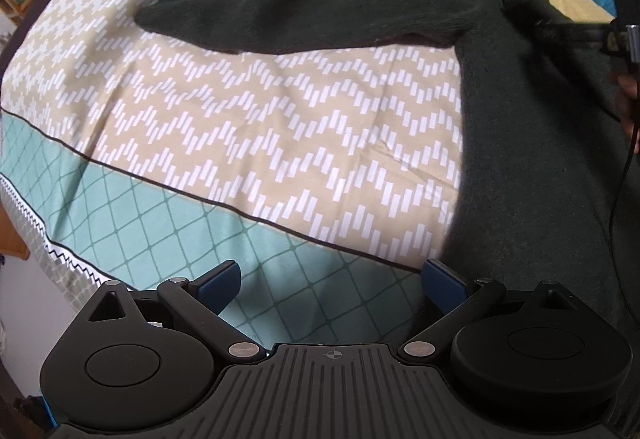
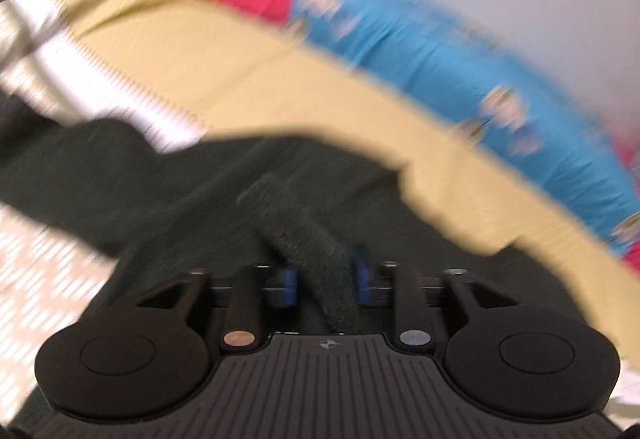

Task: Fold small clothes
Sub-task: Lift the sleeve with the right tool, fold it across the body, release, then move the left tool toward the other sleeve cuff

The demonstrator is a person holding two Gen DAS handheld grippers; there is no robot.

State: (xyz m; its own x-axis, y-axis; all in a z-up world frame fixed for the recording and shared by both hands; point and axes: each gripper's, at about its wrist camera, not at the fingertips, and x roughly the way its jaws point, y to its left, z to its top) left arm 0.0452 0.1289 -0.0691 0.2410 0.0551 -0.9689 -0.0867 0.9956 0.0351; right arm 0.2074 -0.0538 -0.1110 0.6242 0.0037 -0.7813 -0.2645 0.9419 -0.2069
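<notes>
Left wrist view: the left hand-held gripper (image 1: 332, 279) is hanging over the bed (image 1: 240, 127) with its jaws spread wide and nothing between them, probably waiting for an edge to take. One dark green garment (image 1: 520, 119) is lying on the patterned bedspread, its body running down the right side and one sleeve (image 1: 288, 15) stretching out to the left across the far part of the bed, likely laid flat so it can be folded inward. At the right rim, part of the other hand-held gripper is showing against the cloth, with one cable trailing below it.

Right wrist view: the picture is smearing with motion. The right hand-held gripper (image 2: 326, 279) is standing narrow, with one rolled strip of the dark cloth (image 2: 312, 239) lying between its two blue pads (image 2: 289, 281); small gaps are showing either side, so the pads are seemingly not pressing it. The garment is spreading beneath, over the yellow part of the bedspread. One blue pillow (image 2: 460, 59) is resting beyond, by the wall.
</notes>
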